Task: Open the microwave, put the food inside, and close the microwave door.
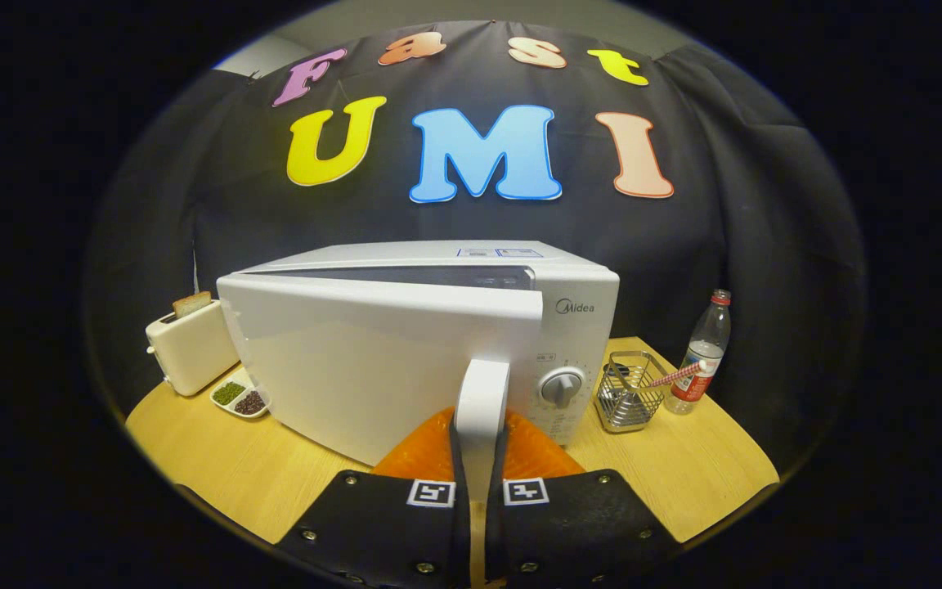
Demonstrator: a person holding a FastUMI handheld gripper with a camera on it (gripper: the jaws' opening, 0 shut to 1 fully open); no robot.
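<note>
On your worktop (217, 458), from the left: one toaster (191, 353) with one slice of bread (192, 303) sticking up, one two-compartment dish (240, 398), one microwave (438, 343) with its door (373, 368) swung partly open, one wire basket (628, 393), one bottle (702, 352). Your hand-held gripper (480, 458) is clamped on the door handle (482, 401), both fingers pressing its sides.

Microwave door (373, 368) ajar, blocking ahead, fingers (479, 458) apparently clamped on handle (483, 401), bare table (226, 466) left.
</note>
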